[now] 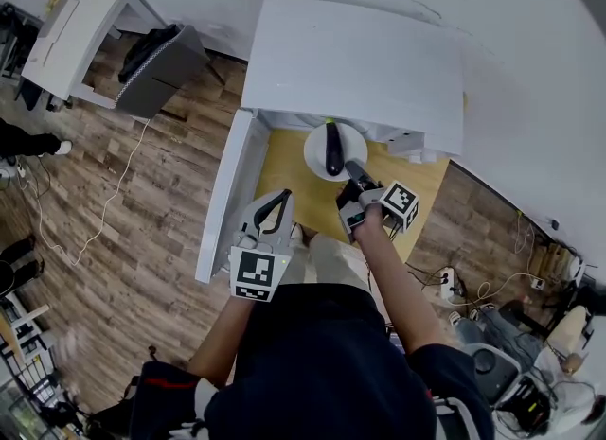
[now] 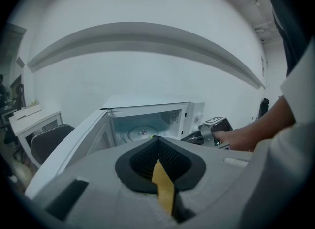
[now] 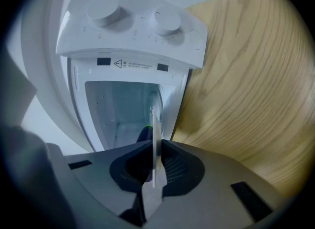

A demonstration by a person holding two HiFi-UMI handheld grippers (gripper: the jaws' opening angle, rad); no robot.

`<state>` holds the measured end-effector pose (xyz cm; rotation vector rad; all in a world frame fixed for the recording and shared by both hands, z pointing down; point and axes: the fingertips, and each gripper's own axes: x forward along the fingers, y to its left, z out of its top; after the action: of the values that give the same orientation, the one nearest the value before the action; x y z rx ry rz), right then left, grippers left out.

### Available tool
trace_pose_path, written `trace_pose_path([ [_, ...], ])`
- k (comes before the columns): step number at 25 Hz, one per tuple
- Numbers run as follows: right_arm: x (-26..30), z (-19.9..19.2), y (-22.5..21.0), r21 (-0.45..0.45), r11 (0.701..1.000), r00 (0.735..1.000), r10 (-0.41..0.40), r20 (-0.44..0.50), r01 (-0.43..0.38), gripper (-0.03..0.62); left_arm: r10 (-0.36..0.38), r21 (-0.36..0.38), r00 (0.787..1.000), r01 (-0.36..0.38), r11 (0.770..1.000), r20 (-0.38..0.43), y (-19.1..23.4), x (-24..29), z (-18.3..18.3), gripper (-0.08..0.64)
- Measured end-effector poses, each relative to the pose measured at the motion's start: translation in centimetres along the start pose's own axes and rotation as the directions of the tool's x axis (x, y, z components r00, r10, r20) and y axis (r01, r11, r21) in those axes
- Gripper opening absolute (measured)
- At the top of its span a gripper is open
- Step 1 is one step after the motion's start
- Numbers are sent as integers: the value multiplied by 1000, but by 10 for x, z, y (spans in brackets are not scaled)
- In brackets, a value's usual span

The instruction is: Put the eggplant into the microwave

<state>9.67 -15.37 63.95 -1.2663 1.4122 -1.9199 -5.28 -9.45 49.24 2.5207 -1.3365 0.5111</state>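
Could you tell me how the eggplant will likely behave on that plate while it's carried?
The eggplant lies loose on the white plate, which the right gripper pinches by the rim alone, so a tilt could probably roll or slide it. Its dark skin looks smooth, likely slippery.

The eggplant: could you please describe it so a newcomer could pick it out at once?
Start at the white microwave on the wooden table, its door swung open. Before its opening the right gripper holds a round white plate by the rim. The eggplant lies on that plate: long, dark, green-tipped, the only thing on it.
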Motion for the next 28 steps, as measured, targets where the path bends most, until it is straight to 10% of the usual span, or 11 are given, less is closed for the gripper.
trace_pose_path([
  [28, 40, 18, -13, 38, 999, 998, 24, 57, -27, 29, 21, -20, 999, -21, 1000, -41, -4, 9, -13, 15],
])
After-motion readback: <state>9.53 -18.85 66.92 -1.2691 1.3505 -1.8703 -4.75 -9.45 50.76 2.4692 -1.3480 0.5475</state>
